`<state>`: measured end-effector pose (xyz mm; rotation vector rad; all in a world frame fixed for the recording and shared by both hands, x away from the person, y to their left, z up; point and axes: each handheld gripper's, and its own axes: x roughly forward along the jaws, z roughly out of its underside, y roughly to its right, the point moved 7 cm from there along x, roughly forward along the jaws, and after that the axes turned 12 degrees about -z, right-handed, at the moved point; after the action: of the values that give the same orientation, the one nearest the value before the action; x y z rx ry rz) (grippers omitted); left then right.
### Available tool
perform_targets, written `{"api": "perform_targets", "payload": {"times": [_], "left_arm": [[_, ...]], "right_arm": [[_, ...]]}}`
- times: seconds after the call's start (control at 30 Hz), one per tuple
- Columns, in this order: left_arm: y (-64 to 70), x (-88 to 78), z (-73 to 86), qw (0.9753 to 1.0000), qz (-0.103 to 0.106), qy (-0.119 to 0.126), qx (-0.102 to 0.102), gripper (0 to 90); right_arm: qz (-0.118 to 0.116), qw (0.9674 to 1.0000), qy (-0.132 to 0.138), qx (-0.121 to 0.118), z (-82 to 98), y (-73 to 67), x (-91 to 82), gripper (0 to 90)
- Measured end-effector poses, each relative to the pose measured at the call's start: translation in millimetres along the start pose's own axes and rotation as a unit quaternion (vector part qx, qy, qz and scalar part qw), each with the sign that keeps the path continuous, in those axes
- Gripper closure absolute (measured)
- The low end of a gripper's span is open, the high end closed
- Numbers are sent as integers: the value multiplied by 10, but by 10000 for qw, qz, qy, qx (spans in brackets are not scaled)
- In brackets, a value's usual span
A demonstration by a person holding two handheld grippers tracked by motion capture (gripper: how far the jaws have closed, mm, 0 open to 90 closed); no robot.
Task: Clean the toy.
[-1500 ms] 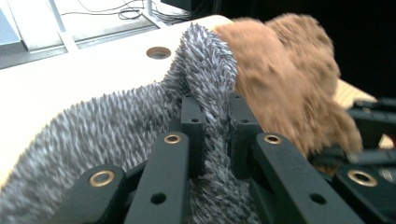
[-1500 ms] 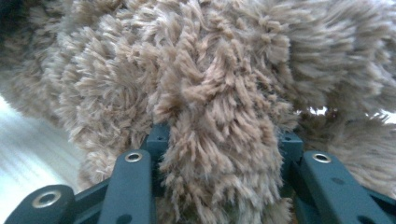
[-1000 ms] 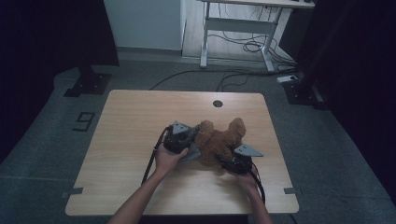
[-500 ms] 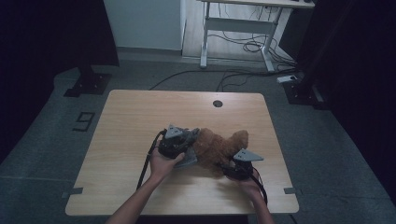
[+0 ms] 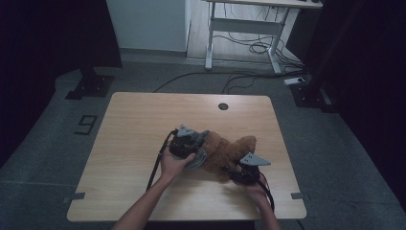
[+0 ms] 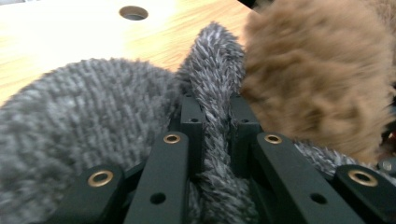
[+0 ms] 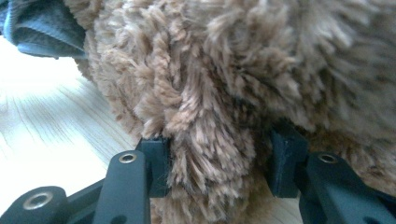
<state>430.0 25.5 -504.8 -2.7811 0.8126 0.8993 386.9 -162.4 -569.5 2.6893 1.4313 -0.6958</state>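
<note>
High view: wooden table (image 5: 143, 124) with a round hole (image 5: 223, 106) near its far edge. Brown plush toy (image 5: 229, 151) lying on the table, a little right of the middle and nearer to the front edge. Grey fuzzy cloth (image 5: 198, 158) at the toy's left end, touching the brown fur. Left gripper (image 5: 184, 143) held at that left end, against the grey cloth, with the left hand (image 5: 174, 165) around its body. Right gripper (image 5: 245, 173) at the toy's front right side, close to the table's front edge, with a grey three-cornered plate on top. Black cables trailing from both grippers toward the front edge.

Left gripper view: jaws clenched on a narrow fold of the grey fuzzy cloth (image 6: 215, 93), pads pressing it from both sides. More of the same grey material bulging at the left, over the jaw arms. Brown plush toy (image 6: 322, 70) at the right, touching the fold. Table surface and the round hole (image 6: 134, 12) visible behind.

Right gripper view: jaws just been closing, now grasping a thick part of the brown plush toy (image 7: 210, 140), fur squeezed between the two pads and bulging out below them. Piece of the grey cloth (image 7: 37, 28) at the upper left corner. Pale wooden table (image 7: 51, 140) under the toy.
</note>
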Motion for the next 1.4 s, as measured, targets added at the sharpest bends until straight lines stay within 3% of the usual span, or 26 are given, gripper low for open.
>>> {"api": "perform_targets", "payload": {"times": [0.07, 0.23, 0.37, 0.6, 0.7, 0.8, 0.97, 1.07, 1.2, 1.3, 1.4], "left_arm": [[-77, -99, 38, 10000, -3, 76, -15, 794], [-322, -312, 89, 9985, -465, 283, 90, 794], [-533, -351, 197, 9980, -579, 224, -122, 794], [-715, -373, 319, 9960, -847, 146, -235, 795], [-740, -426, 293, 9959, -796, 219, -374, 797], [-641, -505, 160, 9965, -670, 378, -331, 797], [-259, -590, -144, 9973, -353, 643, 37, 796], [-27, -519, -275, 9977, -146, 647, 168, 796], [232, -272, -334, 9984, 124, 516, 187, 796], [278, -44, -213, 9992, 92, 289, 244, 795], [139, 62, -63, 9998, -4, 159, 146, 798]], "right_arm": [[8, 10000, -20, -28, -10, -17, 15, 516], [4, 9999, -8, 110, -11, -5, 18, 516], [-17, 9999, 35, 164, -12, -1, 22, 516], [-36, 9999, 29, 147, -8, 3, 19, 515], [-71, 9998, 45, 167, -4, 12, 16, 515], [-82, 9997, 70, 225, -2, 28, 14, 516], [-88, 9995, 94, 272, 2, 40, 9, 516], [-86, 9996, 92, 271, 4, 41, 7, 516], [-102, 9995, 87, 275, 6, 41, 5, 516], [-105, 9995, 85, 272, 9, 42, 3, 516], [-103, 9996, 76, 267, 18, 47, 3, 515]]}}
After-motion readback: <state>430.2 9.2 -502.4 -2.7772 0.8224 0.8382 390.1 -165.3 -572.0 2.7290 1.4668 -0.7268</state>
